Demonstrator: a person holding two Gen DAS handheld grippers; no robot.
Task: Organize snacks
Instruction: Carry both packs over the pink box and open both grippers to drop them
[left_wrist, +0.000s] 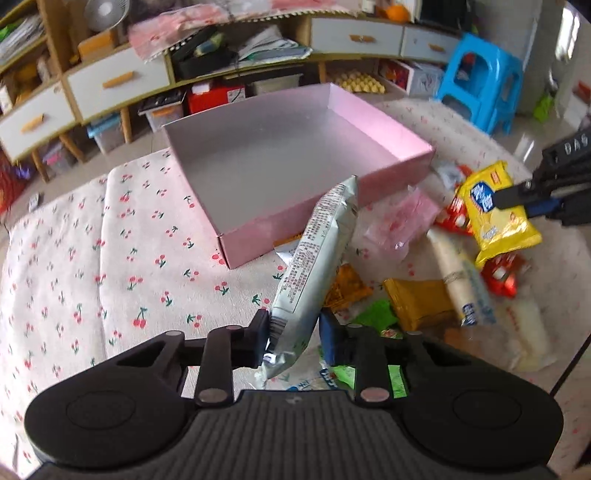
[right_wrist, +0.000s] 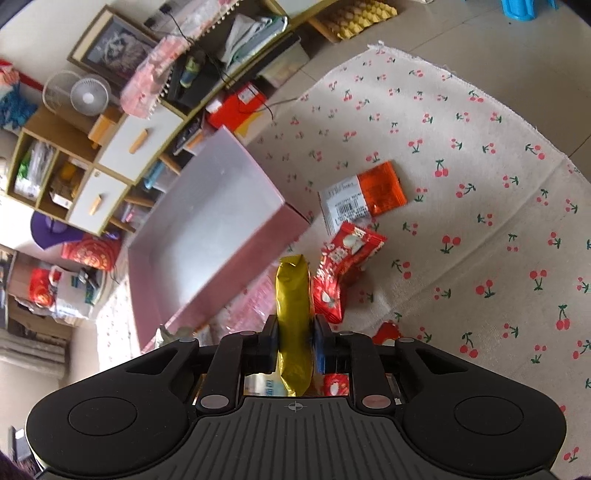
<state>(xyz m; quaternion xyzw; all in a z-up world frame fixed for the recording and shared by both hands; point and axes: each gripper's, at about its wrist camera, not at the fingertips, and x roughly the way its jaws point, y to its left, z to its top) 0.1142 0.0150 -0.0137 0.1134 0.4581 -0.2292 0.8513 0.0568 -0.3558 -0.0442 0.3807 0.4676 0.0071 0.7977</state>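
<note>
In the left wrist view my left gripper (left_wrist: 295, 336) is shut on the lower end of a silver-white snack packet (left_wrist: 317, 254), which leans up against the front wall of the empty pink box (left_wrist: 384, 188). At the right of that view my right gripper (left_wrist: 517, 203) grips a yellow biscuit packet (left_wrist: 491, 206) above the snack pile. In the right wrist view the right gripper (right_wrist: 294, 332) is shut on that yellow packet (right_wrist: 293, 295), seen edge-on. The pink box (right_wrist: 155, 295) lies to its left.
Loose snacks lie on the cherry-print cloth (left_wrist: 110, 258): a gold packet (left_wrist: 421, 302), a long white packet (left_wrist: 461, 280), red packets (right_wrist: 343, 266) and an orange-and-white packet (right_wrist: 365, 195). A cluttered shelf unit (left_wrist: 110, 81) and a blue stool (left_wrist: 484, 81) stand behind.
</note>
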